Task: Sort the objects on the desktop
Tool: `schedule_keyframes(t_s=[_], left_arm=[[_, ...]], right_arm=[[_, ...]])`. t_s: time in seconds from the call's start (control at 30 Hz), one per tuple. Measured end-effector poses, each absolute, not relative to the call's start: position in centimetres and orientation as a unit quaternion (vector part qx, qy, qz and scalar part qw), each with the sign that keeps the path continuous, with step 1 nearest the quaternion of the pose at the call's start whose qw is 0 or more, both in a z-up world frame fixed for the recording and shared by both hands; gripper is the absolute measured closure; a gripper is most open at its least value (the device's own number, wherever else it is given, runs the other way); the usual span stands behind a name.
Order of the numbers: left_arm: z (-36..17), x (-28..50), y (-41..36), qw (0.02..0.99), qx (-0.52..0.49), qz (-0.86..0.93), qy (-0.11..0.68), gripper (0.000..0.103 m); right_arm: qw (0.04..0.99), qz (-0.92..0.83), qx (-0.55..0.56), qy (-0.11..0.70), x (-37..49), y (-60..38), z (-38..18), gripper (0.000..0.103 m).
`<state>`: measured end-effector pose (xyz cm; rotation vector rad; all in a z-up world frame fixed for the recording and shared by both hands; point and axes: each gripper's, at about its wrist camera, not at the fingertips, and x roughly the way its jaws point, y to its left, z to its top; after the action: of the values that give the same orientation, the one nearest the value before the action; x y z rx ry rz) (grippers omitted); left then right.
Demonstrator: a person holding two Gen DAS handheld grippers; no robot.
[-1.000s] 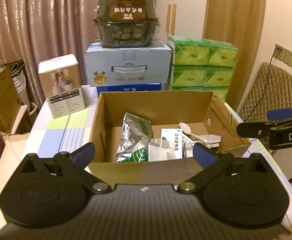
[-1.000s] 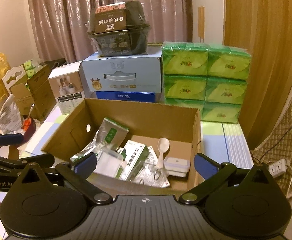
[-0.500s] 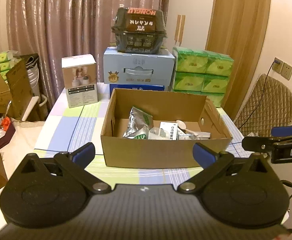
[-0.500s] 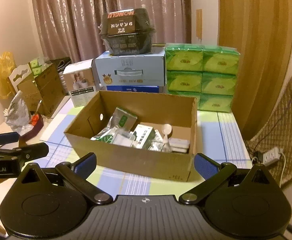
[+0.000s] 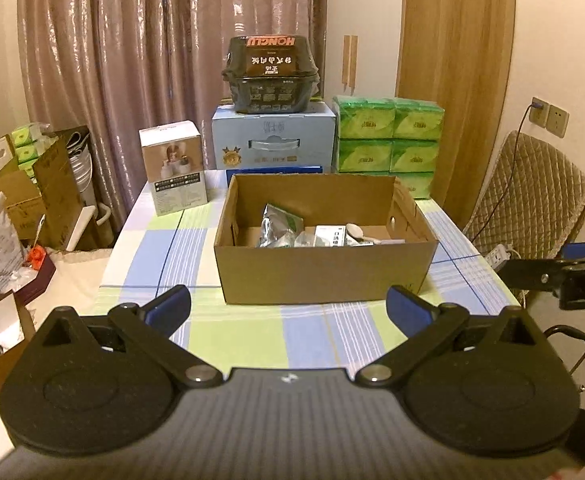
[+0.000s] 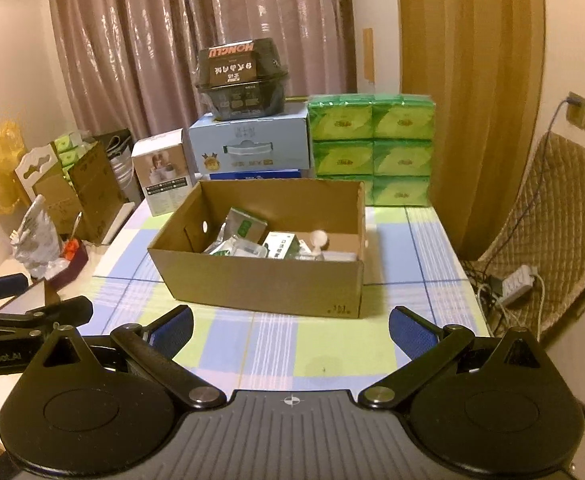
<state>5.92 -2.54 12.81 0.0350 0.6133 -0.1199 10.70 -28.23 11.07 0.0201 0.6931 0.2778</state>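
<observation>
Now, change since earlier: both grippers sit farther back from the cardboard box (image 5: 324, 276), so more checked cloth shows before it.
Left gripper (image 5: 288, 304): fingers spread wide, empty, low over the near surface (image 5: 300, 336).
Right gripper (image 6: 291, 322): fingers likewise apart, holding nothing.
Box: open, mid-surface, unmoved; inside lie a silver pouch (image 5: 278, 226), a white medicine carton (image 5: 330, 235) and a white spoon (image 5: 356, 231).
Behind box: blue carton (image 5: 274, 140), green tissue packs (image 5: 388, 140).

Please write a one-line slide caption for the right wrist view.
Open right gripper empty above the checked tablecloth, facing a cardboard box holding sorted packets and a spoon.
</observation>
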Motion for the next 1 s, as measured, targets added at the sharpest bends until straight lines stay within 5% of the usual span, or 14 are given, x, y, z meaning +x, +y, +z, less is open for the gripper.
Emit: schedule_keyframes(t_s=[1.0], left_arm=[[11.4,2.7,-3.3,0.945,0.009,-0.061,0.321,0.001]], right_arm=[[0.922,0.138,0.010,0.362,6.9,-29.2,9.6,0.002]])
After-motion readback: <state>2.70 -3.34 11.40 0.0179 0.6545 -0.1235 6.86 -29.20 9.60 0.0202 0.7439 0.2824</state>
